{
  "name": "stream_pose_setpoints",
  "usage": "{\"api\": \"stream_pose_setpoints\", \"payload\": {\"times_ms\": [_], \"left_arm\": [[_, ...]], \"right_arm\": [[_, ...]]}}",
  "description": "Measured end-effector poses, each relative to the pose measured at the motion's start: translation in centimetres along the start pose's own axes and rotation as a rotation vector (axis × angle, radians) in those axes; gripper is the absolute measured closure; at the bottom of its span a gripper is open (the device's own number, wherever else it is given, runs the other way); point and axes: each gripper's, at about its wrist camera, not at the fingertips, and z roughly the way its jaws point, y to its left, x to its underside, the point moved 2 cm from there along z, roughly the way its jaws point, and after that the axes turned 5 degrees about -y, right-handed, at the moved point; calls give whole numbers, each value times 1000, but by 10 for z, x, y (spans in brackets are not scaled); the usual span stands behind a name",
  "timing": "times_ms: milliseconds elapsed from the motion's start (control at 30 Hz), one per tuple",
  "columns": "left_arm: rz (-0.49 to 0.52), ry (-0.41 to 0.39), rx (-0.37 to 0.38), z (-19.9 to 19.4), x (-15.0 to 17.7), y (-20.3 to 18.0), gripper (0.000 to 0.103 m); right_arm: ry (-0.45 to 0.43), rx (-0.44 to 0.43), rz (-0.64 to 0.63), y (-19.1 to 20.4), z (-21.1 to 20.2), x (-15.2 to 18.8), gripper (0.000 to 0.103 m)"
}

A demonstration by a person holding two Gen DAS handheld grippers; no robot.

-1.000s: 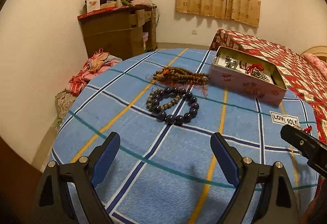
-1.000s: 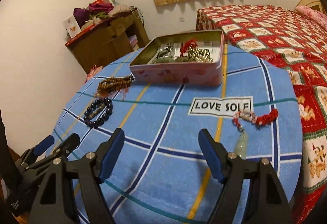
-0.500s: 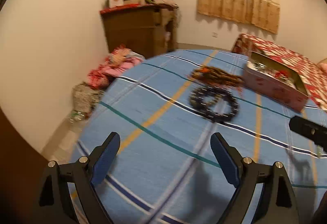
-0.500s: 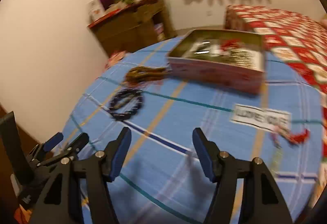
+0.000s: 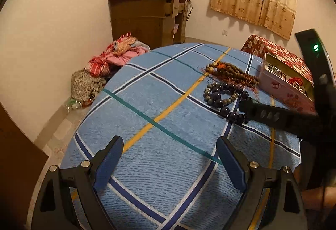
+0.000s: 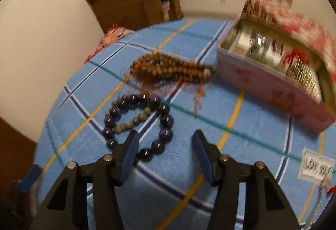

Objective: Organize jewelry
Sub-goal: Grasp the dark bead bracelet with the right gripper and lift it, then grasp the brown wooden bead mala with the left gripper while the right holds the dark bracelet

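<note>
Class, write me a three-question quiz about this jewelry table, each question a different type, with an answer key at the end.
1. True or false: the dark bead bracelet lies inside the pink tin.
2. Which gripper is closer to that bracelet? A) left gripper B) right gripper
3. Fill in: the brown bead string lies between the bracelet and the ____.

Key
1. False. It lies on the blue checked cloth, outside the tin.
2. B. The right gripper is just short of the bracelet, jaws open and lately closing, nothing between them.
3. Tin.
</note>
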Motion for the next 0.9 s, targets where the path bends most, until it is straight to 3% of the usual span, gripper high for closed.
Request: {"api": "stream_pose_setpoints", "payload": {"times_ms": [67,133,300,533,667,900], "left_arm": [[-30,16,9,2,0,5,13],[-54,27,16,3,0,9,13],[-47,33,8,4,0,7,13],[-22,42,5,6,-1,3,13],[-9,47,-4,7,-1,2,13],[0,49,-10,7,0,1,13]], "right_arm": [[-5,35,-58,6,1,2,55],[-3,30,-85,8,-2,4,86],[2,-43,18,-17,-16,10,86],[-91,-114,162,-64,-73,25,86],[-160,-256,241,-80,-99,18,86],[-197,-521,427,-97,-111,3,86]]}}
